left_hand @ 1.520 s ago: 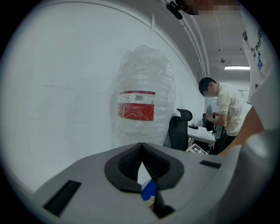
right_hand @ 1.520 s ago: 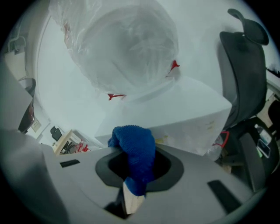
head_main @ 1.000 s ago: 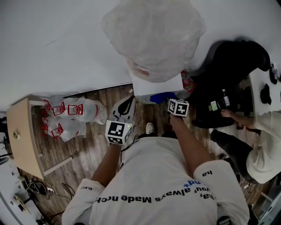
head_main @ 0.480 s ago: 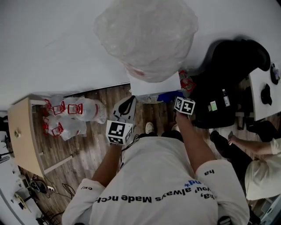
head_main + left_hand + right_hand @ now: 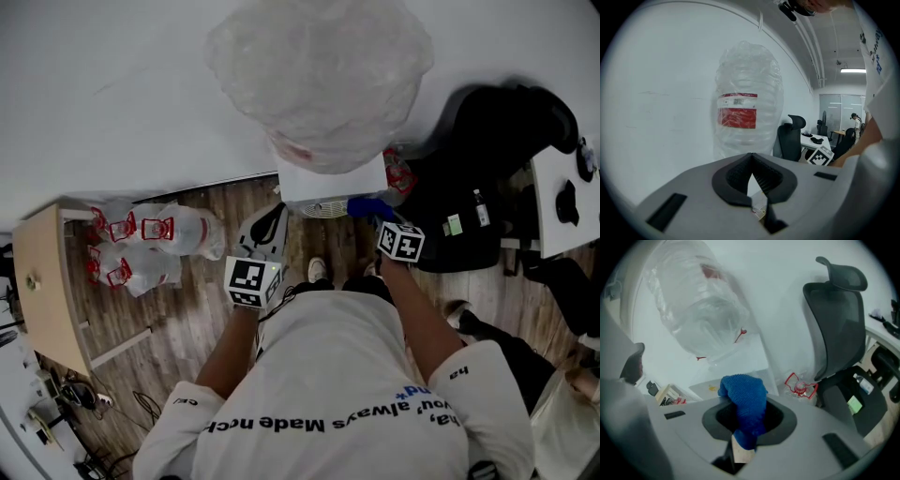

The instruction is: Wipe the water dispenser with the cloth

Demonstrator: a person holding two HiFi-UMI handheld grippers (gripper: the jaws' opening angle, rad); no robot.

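Observation:
The water dispenser (image 5: 330, 180) stands against the white wall, and its big bottle (image 5: 319, 75) is wrapped in clear plastic. My right gripper (image 5: 381, 216) is shut on a blue cloth (image 5: 372, 206), which lies at the lower right front of the dispenser's white body. In the right gripper view the cloth (image 5: 744, 397) bulges out between the jaws, with the bottle (image 5: 701, 310) up to the left. My left gripper (image 5: 271, 219) hangs left of the dispenser, apart from it, shut with nothing in it. Its view looks up at the bottle (image 5: 747, 122).
A black office chair (image 5: 502, 141) stands close on the right, next to a white desk (image 5: 562, 202). An empty jug with a red handle (image 5: 398, 175) lies by the dispenser's right side. Several more jugs (image 5: 150, 246) and a wooden table (image 5: 42, 281) stand at the left.
My right gripper has moved down and to the right across the dispenser's front with the cloth. The seated person at the right has slid mostly out of view. My left gripper has stayed put.

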